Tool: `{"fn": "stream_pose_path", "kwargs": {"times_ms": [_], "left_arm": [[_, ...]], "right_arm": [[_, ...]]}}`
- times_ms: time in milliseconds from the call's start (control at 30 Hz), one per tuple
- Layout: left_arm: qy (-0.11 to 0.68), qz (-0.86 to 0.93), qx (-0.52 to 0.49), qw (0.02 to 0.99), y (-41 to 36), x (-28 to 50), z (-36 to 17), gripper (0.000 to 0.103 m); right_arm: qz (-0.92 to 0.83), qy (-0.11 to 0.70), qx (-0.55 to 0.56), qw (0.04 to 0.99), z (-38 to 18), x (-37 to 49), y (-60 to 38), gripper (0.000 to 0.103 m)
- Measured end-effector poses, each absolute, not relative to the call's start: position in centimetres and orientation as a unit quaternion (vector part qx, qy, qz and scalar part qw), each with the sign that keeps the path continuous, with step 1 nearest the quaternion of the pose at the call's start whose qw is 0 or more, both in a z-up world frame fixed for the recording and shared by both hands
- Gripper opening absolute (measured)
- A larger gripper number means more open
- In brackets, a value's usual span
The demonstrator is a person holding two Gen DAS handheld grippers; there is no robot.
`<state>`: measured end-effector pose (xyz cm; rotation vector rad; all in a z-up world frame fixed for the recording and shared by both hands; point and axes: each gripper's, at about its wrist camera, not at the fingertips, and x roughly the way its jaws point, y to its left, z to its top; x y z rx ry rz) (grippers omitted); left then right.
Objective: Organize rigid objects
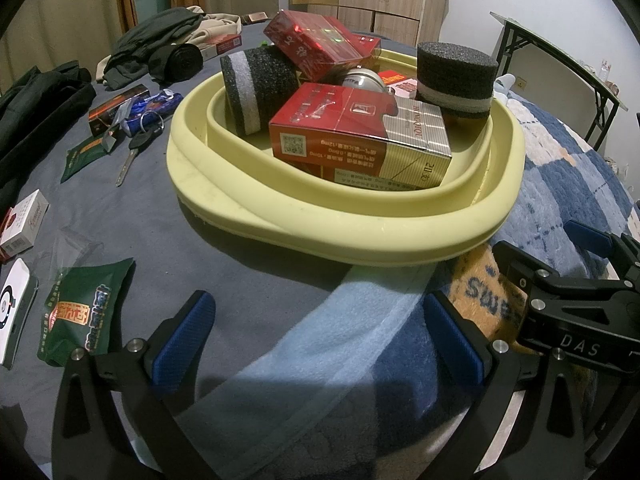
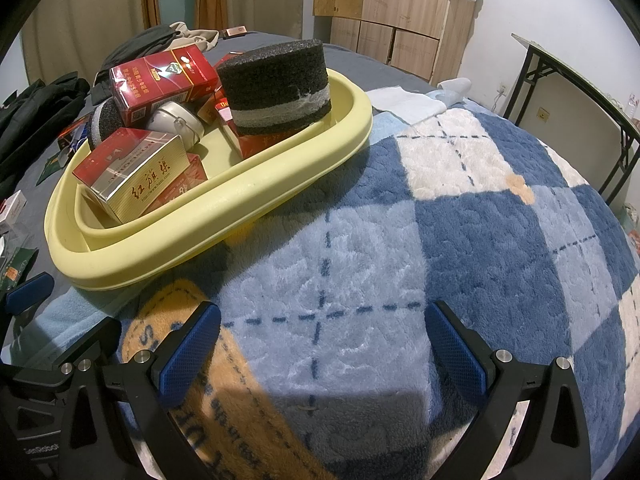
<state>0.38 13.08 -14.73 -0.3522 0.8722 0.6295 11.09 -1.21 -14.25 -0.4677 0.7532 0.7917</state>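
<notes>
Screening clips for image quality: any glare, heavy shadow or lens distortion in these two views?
Left wrist view: glare on the wrapped red cigarette pack atop the yellow basin, and a dark shadow across the light-blue towel between the left gripper fingers. Right wrist view: a shadow falls on the plaid blanket near the right gripper. Both show fisheye bending and black corners.

Yellow basin (image 1: 280, 216) sitting mid-bed, holding cigarette boxes (image 1: 360, 136) and foam cylinders (image 1: 256, 88); left tool (image 1: 320, 340) hovering near, fingers spread.
</notes>
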Motion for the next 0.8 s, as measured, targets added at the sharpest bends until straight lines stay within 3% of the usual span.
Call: {"fn": "stream_pose_path", "kwargs": {"times_ms": [800], "left_arm": [[0.413,0.298,-0.167,0.844,13.07,0.37,-14.72,0.103]], "right_arm": [[0.373,0.353,-0.221,0.829,-14.26,10.94,-1.24,0.103]]}}
